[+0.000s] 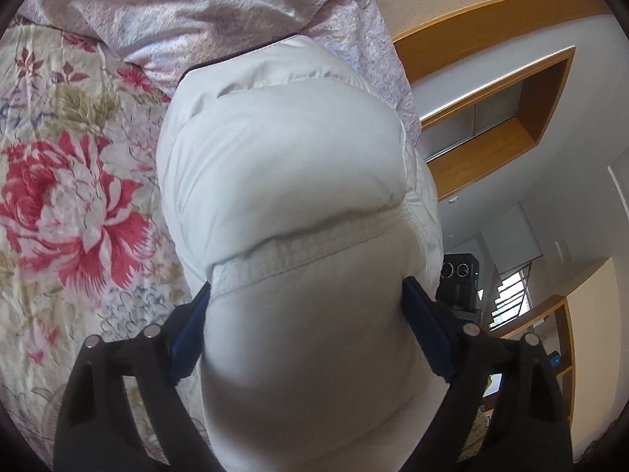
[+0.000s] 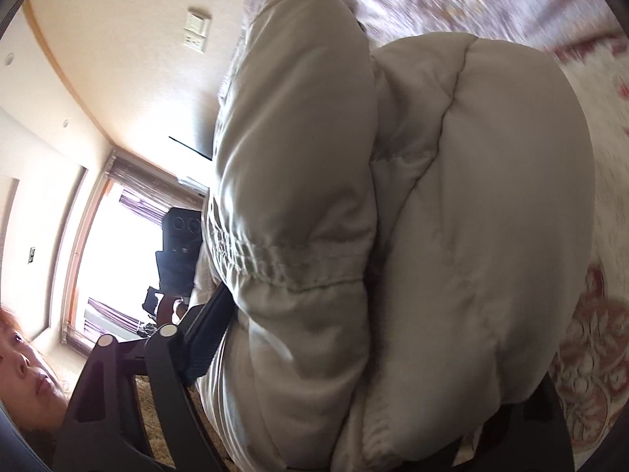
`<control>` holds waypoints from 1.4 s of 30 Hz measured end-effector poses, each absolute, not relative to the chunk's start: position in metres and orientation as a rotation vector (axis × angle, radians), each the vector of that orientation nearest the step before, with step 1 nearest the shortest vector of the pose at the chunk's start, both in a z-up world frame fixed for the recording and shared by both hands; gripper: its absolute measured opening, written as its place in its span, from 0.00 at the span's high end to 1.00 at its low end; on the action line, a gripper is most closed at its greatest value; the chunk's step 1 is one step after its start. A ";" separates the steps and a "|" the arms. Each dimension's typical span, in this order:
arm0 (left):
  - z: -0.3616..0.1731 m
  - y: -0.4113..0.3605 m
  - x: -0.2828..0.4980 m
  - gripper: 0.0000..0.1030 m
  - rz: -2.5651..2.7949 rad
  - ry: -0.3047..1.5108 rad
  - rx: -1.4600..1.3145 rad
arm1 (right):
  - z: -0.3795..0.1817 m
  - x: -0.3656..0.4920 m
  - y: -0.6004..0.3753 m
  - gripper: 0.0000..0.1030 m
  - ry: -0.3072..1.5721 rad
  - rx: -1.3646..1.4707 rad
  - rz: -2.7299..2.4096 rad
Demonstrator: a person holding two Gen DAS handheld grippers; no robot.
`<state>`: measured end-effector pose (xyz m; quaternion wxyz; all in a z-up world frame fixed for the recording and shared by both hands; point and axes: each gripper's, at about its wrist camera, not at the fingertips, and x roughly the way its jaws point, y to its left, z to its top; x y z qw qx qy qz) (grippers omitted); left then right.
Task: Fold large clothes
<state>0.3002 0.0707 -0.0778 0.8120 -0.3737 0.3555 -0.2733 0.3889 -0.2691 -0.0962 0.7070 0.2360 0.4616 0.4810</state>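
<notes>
A thick white padded jacket [image 1: 283, 181] is pinched between the blue pads of the left gripper [image 1: 306, 306] and of the right gripper [image 2: 354, 314], above the flowered bedspread [image 1: 70, 196].

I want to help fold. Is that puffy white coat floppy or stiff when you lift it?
Probably floppy but springy: the puffy white coat bulges in soft rounded lumps around the left gripper. Its smooth shiny cloth looks a bit slippery. It likely weighs little for its bulk.
</notes>
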 end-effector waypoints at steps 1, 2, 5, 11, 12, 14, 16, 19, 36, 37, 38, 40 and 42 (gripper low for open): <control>-0.075 0.075 0.301 0.17 -0.575 0.747 -0.798 | -0.091 0.394 -0.261 0.23 1.016 0.512 1.069; -0.073 0.082 0.303 0.17 -0.563 0.733 -0.800 | -0.087 0.399 -0.254 0.24 1.013 0.506 1.071; -0.068 0.100 0.305 0.19 -0.513 0.701 -0.809 | -0.086 0.416 -0.232 0.24 1.020 0.492 1.075; -0.075 0.136 0.310 0.19 -0.400 0.683 -0.830 | -0.101 0.452 -0.189 0.24 1.069 0.478 1.081; -0.077 0.139 0.311 0.19 -0.387 0.679 -0.826 | -0.104 0.458 -0.184 0.24 1.073 0.481 1.078; -0.077 0.144 0.314 0.19 -0.367 0.671 -0.811 | -0.108 0.467 -0.174 0.25 1.077 0.489 1.072; -0.076 0.148 0.319 0.19 -0.345 0.663 -0.787 | -0.113 0.475 -0.167 0.25 1.086 0.498 1.059; -0.079 0.155 0.327 0.18 -0.306 0.670 -0.755 | -0.124 0.481 -0.158 0.23 1.107 0.491 1.020; -0.028 0.147 0.304 0.02 0.011 0.646 -0.400 | -0.044 0.424 -0.213 0.01 0.854 0.154 0.398; -0.021 0.142 0.299 0.02 0.032 0.634 -0.360 | -0.036 0.423 -0.218 0.01 0.813 0.132 0.395; -0.016 0.136 0.294 0.02 0.043 0.622 -0.329 | -0.026 0.417 -0.217 0.01 0.764 0.111 0.407; -0.006 0.121 0.289 0.02 0.067 0.605 -0.267 | -0.012 0.400 -0.193 0.01 0.674 0.041 0.427; 0.000 0.106 0.291 0.02 0.083 0.598 -0.222 | -0.010 0.389 -0.161 0.01 0.624 -0.057 0.440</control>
